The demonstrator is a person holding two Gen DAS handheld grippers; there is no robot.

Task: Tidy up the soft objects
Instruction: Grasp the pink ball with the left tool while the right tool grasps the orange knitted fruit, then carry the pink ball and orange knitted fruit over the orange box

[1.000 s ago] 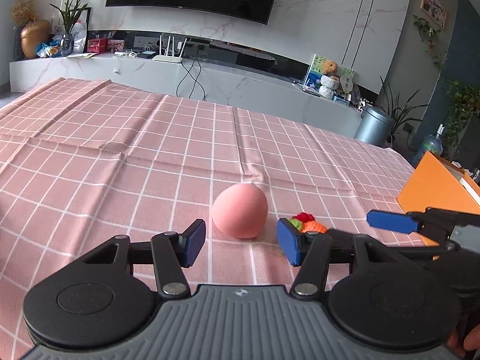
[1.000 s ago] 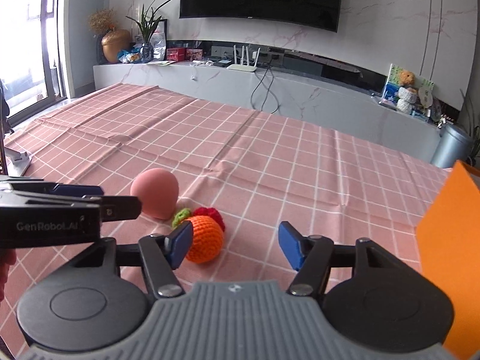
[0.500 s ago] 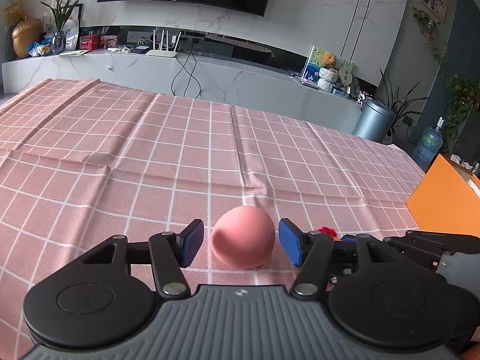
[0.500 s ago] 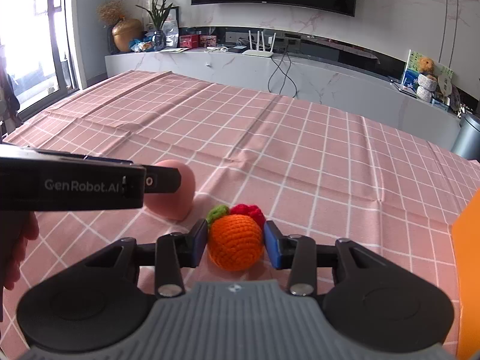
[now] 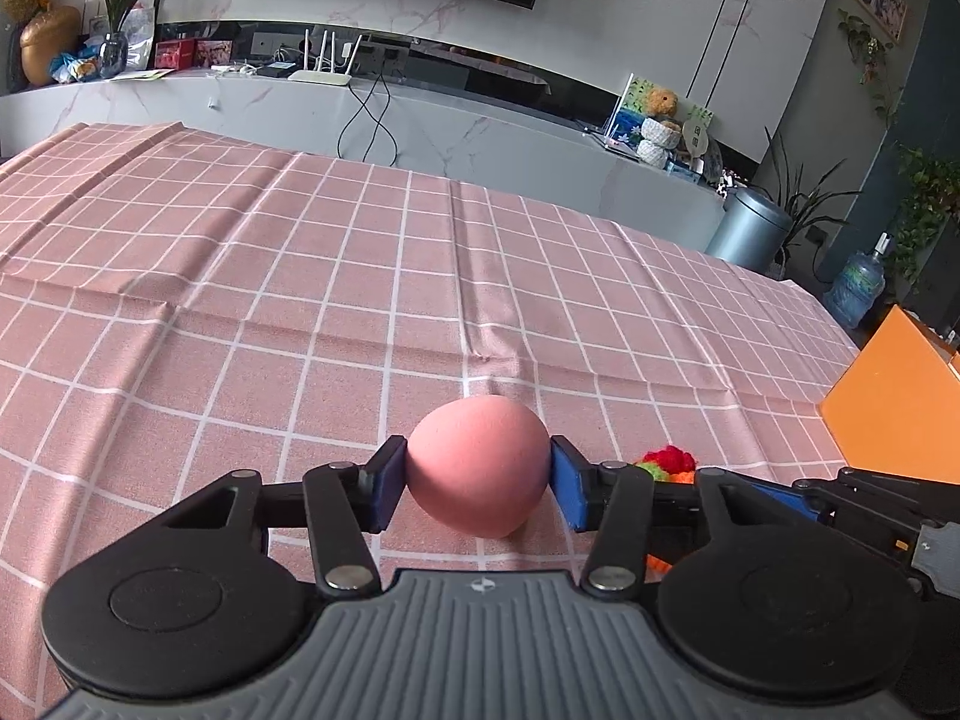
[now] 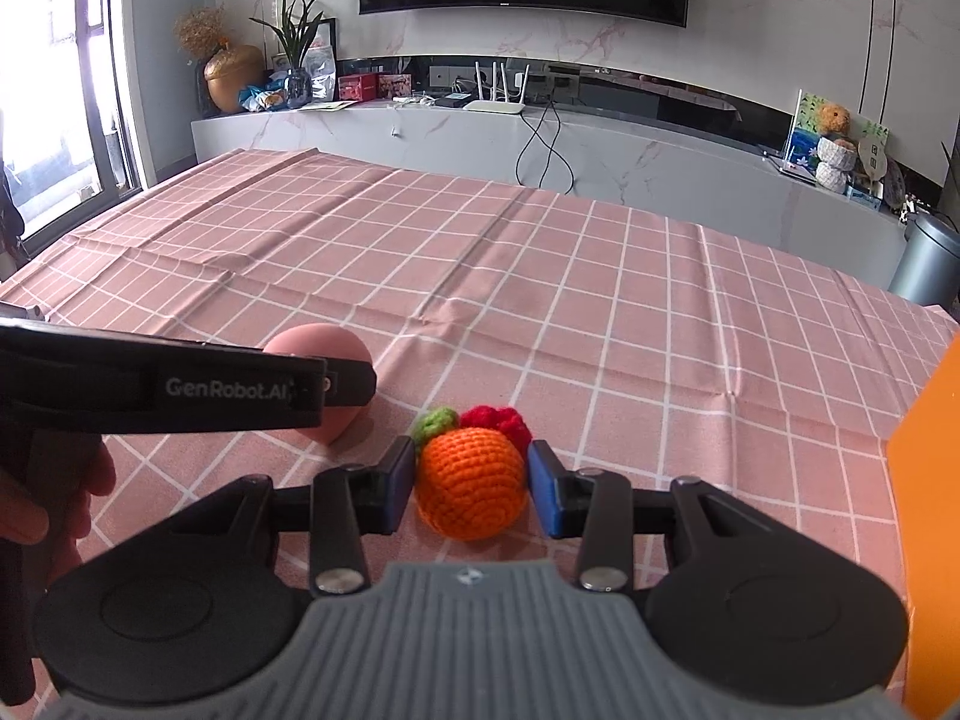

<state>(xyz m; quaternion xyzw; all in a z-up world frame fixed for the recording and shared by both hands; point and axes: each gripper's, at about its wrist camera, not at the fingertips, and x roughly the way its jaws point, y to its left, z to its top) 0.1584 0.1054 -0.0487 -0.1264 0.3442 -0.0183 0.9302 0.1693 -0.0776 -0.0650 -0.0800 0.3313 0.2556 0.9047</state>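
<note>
My left gripper (image 5: 477,483) is shut on a pink egg-shaped sponge (image 5: 480,465), both blue pads pressed against its sides, low over the pink checked tablecloth (image 5: 300,312). The sponge also shows in the right wrist view (image 6: 336,342), partly hidden behind the left gripper's body. My right gripper (image 6: 471,483) is shut on an orange crocheted ball (image 6: 471,483) with a green leaf and red tufts. Part of the crocheted ball peeks out in the left wrist view (image 5: 669,459).
An orange box (image 5: 888,396) stands at the right edge of the table, also seen in the right wrist view (image 6: 930,480). Beyond the table stand a marble TV console (image 6: 540,144) and a grey bin (image 5: 747,228).
Both grippers moved forward around their objects and closed: the left onto the pink sponge, the right onto the orange crocheted ball.
</note>
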